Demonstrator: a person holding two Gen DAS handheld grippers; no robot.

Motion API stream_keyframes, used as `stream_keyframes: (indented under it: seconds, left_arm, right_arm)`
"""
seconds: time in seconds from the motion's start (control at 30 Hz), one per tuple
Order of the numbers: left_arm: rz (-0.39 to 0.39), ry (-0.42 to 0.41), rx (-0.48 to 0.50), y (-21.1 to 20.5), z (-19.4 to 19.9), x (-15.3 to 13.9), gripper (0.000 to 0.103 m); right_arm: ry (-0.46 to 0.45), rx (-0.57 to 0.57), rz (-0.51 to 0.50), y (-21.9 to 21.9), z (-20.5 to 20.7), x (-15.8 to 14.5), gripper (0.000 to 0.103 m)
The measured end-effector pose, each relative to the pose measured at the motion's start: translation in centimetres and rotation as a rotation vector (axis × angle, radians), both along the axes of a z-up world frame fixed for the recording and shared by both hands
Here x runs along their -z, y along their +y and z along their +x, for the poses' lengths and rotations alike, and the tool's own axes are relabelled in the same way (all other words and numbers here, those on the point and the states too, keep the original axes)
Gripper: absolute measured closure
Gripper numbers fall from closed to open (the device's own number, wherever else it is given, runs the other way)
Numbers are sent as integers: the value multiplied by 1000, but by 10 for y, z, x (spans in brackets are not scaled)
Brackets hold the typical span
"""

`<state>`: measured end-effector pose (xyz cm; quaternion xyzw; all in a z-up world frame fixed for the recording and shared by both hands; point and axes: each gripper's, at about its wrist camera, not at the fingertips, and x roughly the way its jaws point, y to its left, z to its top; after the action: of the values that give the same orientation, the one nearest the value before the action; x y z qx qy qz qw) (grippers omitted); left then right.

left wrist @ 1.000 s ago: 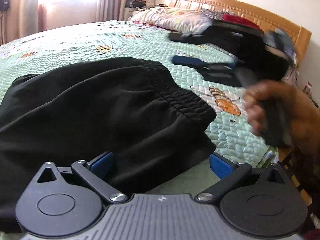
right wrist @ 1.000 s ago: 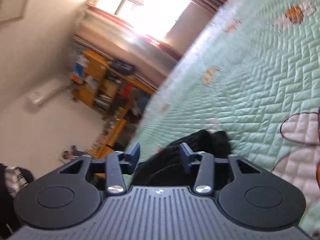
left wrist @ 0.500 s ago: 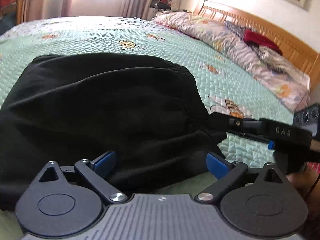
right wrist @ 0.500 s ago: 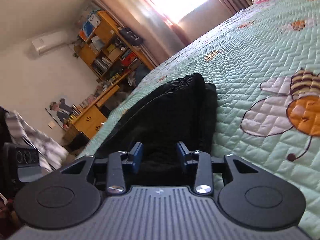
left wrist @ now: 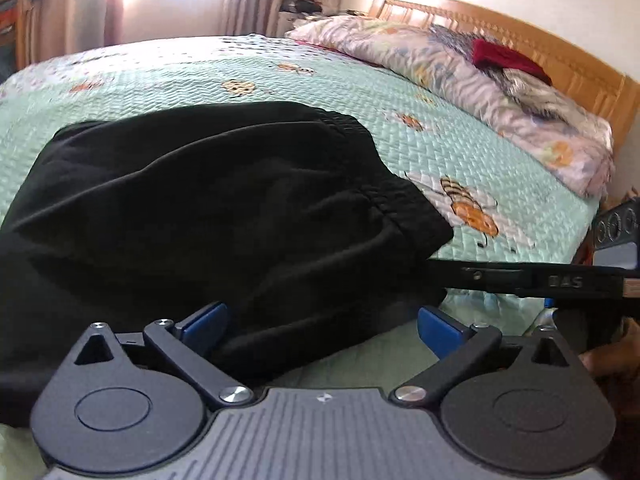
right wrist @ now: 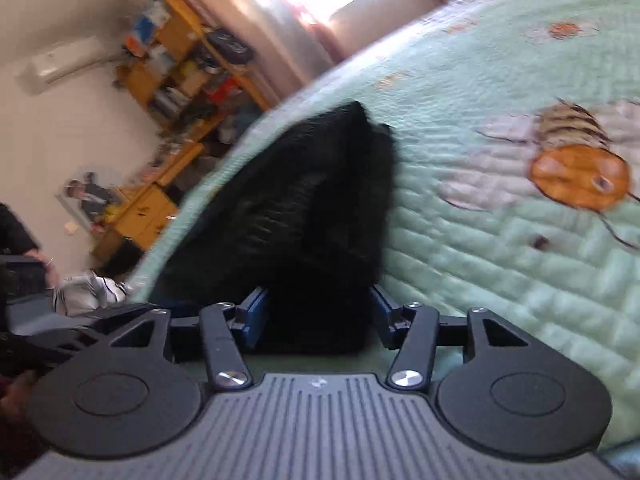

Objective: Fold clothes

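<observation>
The bed (left wrist: pixel 320 76) fills most of the left wrist view, covered with a pale green quilted bedspread (left wrist: pixel 500 168) printed with bees. Along the upper right of that frame stands a wooden headboard (left wrist: pixel 560 64), and before it lie a long flowered pillow (left wrist: pixel 460 68) and a dark red cloth (left wrist: pixel 508 60).

The black garment (left wrist: pixel 200 208) lies on the bedspread across the left and centre of the frame, its gathered elastic waistband (left wrist: pixel 384 196) turned toward the right.

The left claw (left wrist: pixel 322 324) is at the lower centre, its two blue fingers (left wrist: pixel 206 322) spread wide apart, with the near edge of the garment lying between them but not pinched.

The right claw (right wrist: pixel 316 312) is at the lower centre of its own view, and the folded waistband end of the garment (right wrist: pixel 312 208) sits between its fingers. They seem to press the cloth from both sides, but the picture is blurred and I cannot tell for sure. In the left wrist view this claw enters from the right edge and reaches the garment's corner.

In the upper left of the right wrist view there is an orange shelf (right wrist: pixel 180 64) full of things.
</observation>
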<state>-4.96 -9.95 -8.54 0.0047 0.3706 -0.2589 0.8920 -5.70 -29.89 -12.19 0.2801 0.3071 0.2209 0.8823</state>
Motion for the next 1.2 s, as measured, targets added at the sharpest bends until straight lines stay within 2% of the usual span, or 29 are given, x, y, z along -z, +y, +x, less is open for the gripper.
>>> stream_keyframes:
  seconds: [0.23, 0.4, 0.53, 0.6, 0.7, 0.77, 0.9, 1.0, 1.07, 1.13, 1.2]
  left_arm:
    - [-133, 58, -78, 31, 5, -20, 6]
    - [-140, 64, -192, 54, 10, -36, 4]
    - [-72, 74, -276, 63, 13, -44, 2]
    - [-44, 86, -318, 68, 16, -47, 1]
    - [-45, 105, -364, 80, 20, -50, 1]
    - [-30, 111, -385, 84, 21, -52, 1]
    - [-4, 107, -419, 92, 21, -58, 1]
    - [7, 94, -448, 99, 18, -64, 1]
    - [22, 93, -476, 106, 20, -68, 1]
    - [39, 98, -515, 118, 23, -72, 1]
    - [50, 119, -548, 128, 26, -70, 1]
  right_arm:
    - [-15, 25, 81, -8, -2, -18, 46]
    - [-36, 42, 137, -13, -4, -35, 36]
    - [-54, 54, 179, -16, -5, -48, 32]
    - [-60, 37, 153, -6, -3, -59, 30]
    - [-86, 0, 92, 11, 0, -76, 28]
    - [-86, -13, 48, 23, 2, -87, 21]
    - [-77, -22, -15, 43, 12, -106, 20]
    - [-67, -2, -111, 57, 21, -120, 19]
    - [-58, 13, -175, 66, 27, -129, 14]
    - [-8, 53, -228, 72, 37, -136, 14]
    - [2, 63, -212, 72, 47, -138, 14]
